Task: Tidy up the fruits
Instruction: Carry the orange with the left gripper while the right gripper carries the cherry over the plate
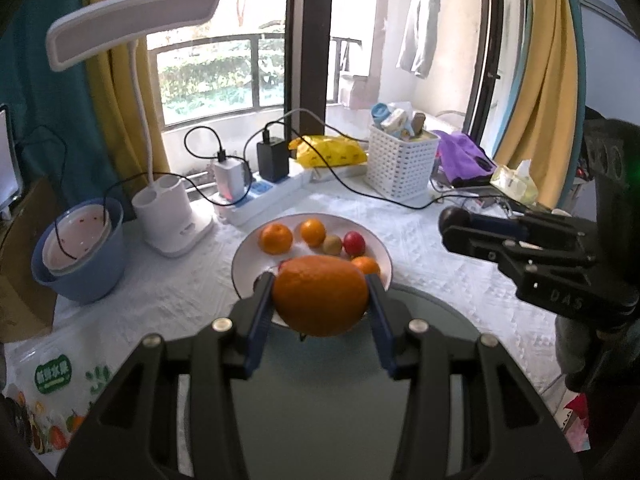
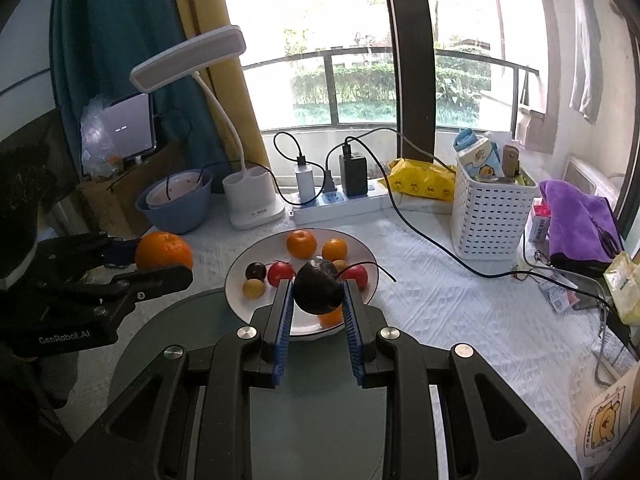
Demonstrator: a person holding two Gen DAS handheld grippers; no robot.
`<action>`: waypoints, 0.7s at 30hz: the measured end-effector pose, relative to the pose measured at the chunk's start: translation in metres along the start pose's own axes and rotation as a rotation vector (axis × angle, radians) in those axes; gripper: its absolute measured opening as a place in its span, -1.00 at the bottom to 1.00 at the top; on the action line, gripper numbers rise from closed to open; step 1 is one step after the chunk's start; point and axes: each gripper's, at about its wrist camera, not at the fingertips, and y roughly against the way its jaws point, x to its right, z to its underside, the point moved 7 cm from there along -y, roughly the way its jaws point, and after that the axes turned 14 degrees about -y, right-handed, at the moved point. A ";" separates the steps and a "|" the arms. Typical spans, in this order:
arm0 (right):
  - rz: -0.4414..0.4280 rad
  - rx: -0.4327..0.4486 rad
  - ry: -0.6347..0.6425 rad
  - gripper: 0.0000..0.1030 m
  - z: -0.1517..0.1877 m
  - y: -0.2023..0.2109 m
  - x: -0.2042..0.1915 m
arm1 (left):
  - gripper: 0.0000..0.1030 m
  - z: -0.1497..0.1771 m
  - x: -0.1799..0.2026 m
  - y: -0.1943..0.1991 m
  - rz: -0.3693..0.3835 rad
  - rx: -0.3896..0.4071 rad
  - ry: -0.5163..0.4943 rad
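My left gripper (image 1: 320, 284) is shut on a large orange (image 1: 320, 296), held above the near rim of a white plate (image 1: 244, 252); it also shows in the right wrist view (image 2: 164, 254). My right gripper (image 2: 318, 288) is shut on a dark, near-black round fruit (image 2: 318, 286), held over the plate (image 2: 236, 280). On the plate lie two small oranges (image 2: 301, 243), red fruits (image 2: 280, 273), a small dark fruit (image 2: 255, 270) and a yellow-brown one (image 2: 253, 288). A dark green round tray (image 2: 180, 320) sits under both grippers.
Behind the plate stand a white desk lamp (image 2: 252, 196), a power strip with chargers (image 2: 336, 200), a white basket (image 2: 492, 216), a yellow bag (image 2: 424, 182) and a blue bowl (image 2: 176, 204). Black cables (image 2: 424, 232) cross the white cloth. A purple cloth (image 2: 576, 216) lies right.
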 end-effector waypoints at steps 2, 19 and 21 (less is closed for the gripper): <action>0.001 -0.010 -0.003 -0.48 -0.001 -0.007 0.003 | -0.11 -0.001 -0.001 -0.009 0.005 -0.011 0.006; 0.008 -0.101 -0.056 -0.48 0.006 -0.058 0.034 | -0.11 0.019 0.003 -0.095 0.075 -0.145 0.026; 0.007 -0.108 -0.061 -0.48 0.006 -0.062 0.037 | -0.11 0.021 0.004 -0.103 0.085 -0.159 0.029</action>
